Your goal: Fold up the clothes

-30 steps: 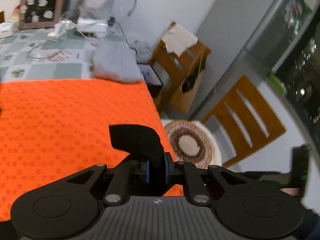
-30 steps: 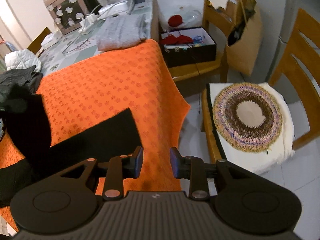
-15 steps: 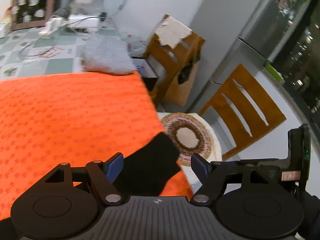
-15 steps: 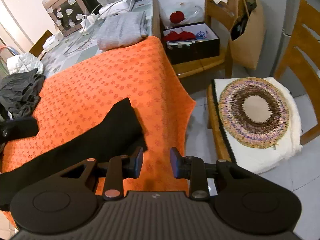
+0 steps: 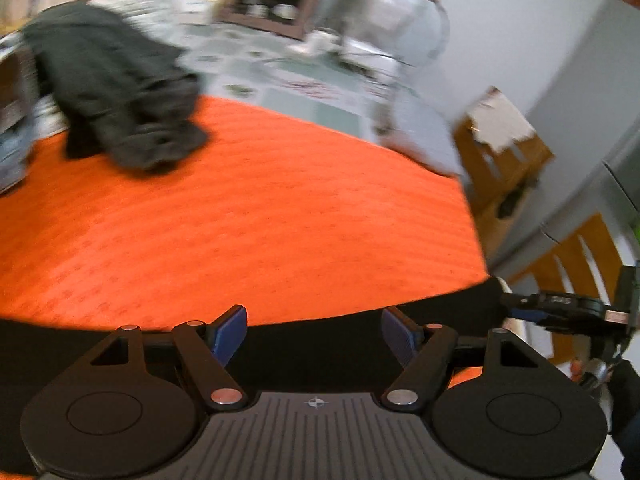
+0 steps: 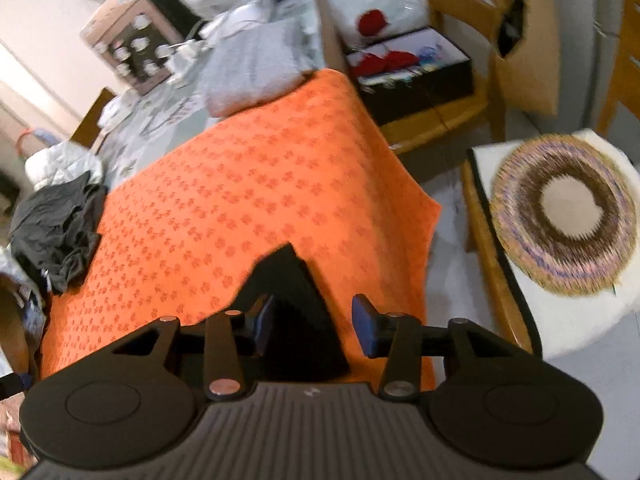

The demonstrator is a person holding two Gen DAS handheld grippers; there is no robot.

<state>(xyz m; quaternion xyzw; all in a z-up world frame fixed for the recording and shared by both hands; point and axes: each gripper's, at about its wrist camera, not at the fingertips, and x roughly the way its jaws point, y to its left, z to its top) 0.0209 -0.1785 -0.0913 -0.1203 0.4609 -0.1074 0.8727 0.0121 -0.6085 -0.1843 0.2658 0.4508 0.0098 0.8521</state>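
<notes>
A black garment (image 5: 328,336) lies flat along the near edge of the orange cloth (image 5: 240,232). My left gripper (image 5: 314,338) is open just above it, its blue pads apart and holding nothing. In the right wrist view the garment's corner (image 6: 292,300) points up between the fingers of my right gripper (image 6: 314,326), which is open and empty above it. The right gripper also shows at the right edge of the left wrist view (image 5: 560,308). A folded grey garment (image 6: 248,76) lies at the cloth's far end.
A crumpled dark grey pile of clothes (image 5: 116,92) sits at the cloth's far left. A chair with a round woven cushion (image 6: 564,216) stands right of the table. A black box with red items (image 6: 408,72) rests on another chair. Clutter and a box stand behind (image 6: 132,56).
My left gripper let go of the black garment, opened wide and swung left toward the dark pile. My right gripper opened wider, and the garment now lies flat along the near edge.
</notes>
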